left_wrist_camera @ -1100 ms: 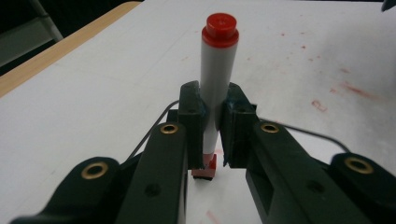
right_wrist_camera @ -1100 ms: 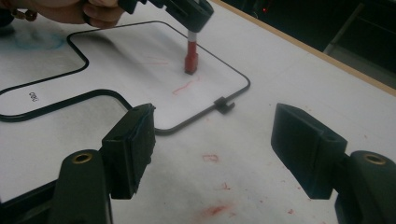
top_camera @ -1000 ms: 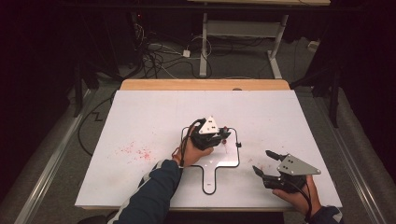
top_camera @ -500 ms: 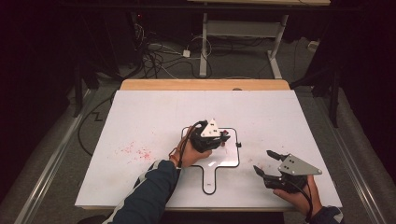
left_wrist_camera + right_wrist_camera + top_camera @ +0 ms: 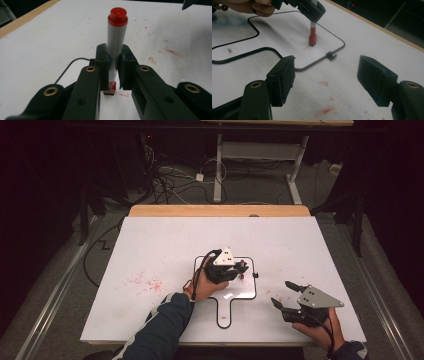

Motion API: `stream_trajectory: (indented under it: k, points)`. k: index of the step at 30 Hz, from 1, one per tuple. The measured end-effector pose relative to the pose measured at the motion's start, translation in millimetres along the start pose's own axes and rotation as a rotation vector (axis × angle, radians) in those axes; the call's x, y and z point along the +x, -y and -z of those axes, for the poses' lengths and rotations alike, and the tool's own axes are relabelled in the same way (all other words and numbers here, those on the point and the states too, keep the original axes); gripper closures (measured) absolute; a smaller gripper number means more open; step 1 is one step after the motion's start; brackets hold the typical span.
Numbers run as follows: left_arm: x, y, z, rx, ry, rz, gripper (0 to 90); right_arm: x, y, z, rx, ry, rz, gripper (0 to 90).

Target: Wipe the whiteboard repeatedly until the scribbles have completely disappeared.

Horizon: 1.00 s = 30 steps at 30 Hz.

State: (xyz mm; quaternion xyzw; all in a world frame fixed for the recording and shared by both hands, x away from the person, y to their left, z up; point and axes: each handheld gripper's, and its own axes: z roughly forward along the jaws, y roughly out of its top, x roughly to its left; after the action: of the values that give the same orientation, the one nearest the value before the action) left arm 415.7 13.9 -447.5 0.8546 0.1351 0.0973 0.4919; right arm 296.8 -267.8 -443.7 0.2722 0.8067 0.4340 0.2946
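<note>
My left gripper [image 5: 239, 268] [image 5: 115, 58] is shut on a white marker with a red cap [image 5: 115, 42], held upright. Its red lower end [image 5: 312, 36] presses on a paddle-shaped white board with a thin black rim [image 5: 235, 291] [image 5: 287, 27] in the middle of the table. A faint red mark [image 5: 124, 94] lies on the board just beside the tip. My right gripper [image 5: 281, 292] [image 5: 325, 75] hovers open near the table's front right, its jaws wide apart with nothing between them and aimed toward the board.
The white tabletop [image 5: 165, 245] carries scattered red specks at the left [image 5: 145, 282] and near the right gripper [image 5: 325, 110]. A small black clip [image 5: 331, 55] sits on the board's rim. A wooden strip [image 5: 220, 210] edges the far side; cables lie on the floor beyond.
My left gripper has shifted slightly right and toward me with the marker, staying over the board. The right gripper has barely moved.
</note>
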Motion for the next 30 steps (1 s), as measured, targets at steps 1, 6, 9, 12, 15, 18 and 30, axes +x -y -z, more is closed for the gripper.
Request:
stream_trajectory:
  k: [1,6,9,12,15,18,30]
  points:
    - [-6.3,0.2,1.4,0.006,0.015,-0.017,78.9,0.0,0.1,0.1,0.000,0.000,0.000,31.4]
    - [-12.5,2.7,9.4,0.026,0.000,-0.035,78.9,-1.7,0.7,1.3,-0.005,0.004,-0.007,31.4]
    - [-2.5,3.0,7.0,0.015,-0.053,0.006,78.9,-0.8,-0.1,0.6,-0.004,0.006,-0.005,31.3]
    - [2.5,3.0,1.7,-0.010,-0.064,0.040,78.9,1.2,-0.7,-1.3,0.000,-0.002,0.006,31.3]
    - [-1.9,1.1,0.6,0.000,-0.027,0.017,78.9,0.9,0.1,-2.7,0.006,-0.005,0.006,31.3]
    - [-14.5,-2.5,4.1,0.046,0.001,-0.066,78.9,-0.4,0.6,-1.2,0.002,-0.002,0.005,31.4]
    - [22.5,1.8,-1.5,-0.002,-0.112,0.074,78.9,0.9,0.2,-3.2,0.006,-0.008,0.008,31.3]
